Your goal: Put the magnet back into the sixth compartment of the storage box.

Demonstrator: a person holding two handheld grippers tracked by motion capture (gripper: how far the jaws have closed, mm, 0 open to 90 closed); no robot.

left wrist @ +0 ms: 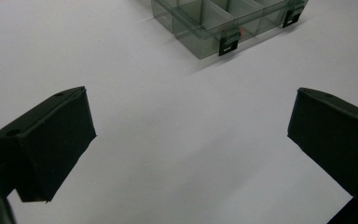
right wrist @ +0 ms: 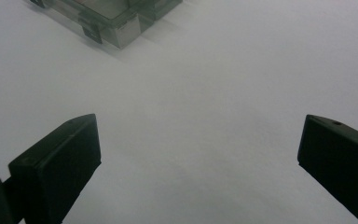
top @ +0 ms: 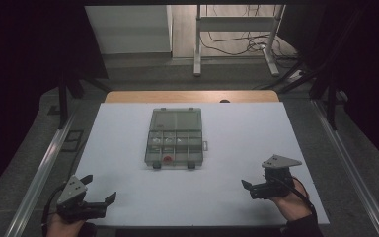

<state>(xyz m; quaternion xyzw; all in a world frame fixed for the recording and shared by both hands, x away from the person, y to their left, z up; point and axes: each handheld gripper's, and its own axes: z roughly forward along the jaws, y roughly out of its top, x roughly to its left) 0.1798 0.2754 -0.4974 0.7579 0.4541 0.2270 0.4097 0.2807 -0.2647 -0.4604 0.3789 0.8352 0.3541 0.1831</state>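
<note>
Black jaws of my left gripper (left wrist: pixel 189 154) stand wide apart in the left gripper view, with only bare white table surface (left wrist: pixel 177 140) between them; they hold nothing. Both fingertips (left wrist: pixel 51 144) hang just over the sheet, and I cannot tell if they touch it. My right gripper (right wrist: pixel 198 165) is in the same state in the right gripper view: jaws spread wide and nothing between them.

Going outward, in the high view I see the left gripper (top: pixel 98 190) at the near left corner of the table, held by a hand (top: pixel 64 227) that comes in from the bottom edge. Near the right corner sits the right gripper (top: pixel 247 187), in the other hand (top: pixel 291 200), with its grey three-cornered plate (top: pixel 281 161) on top. Both grippers point inward, toward the middle of the table.

Between them and farther away lies a clear plastic compartment box (top: pixel 174 138), flat on the white surface, well apart from both grippers. It has two black latches (left wrist: pixel 228 43) on its near side. One small red thing (top: pixel 167 159) lies in a near compartment, and a few pale small parts (top: pixel 168 140) lie in the row behind; I cannot tell what they are. Its corner also appears at the top of the right gripper view (right wrist: pixel 116 21).
</note>
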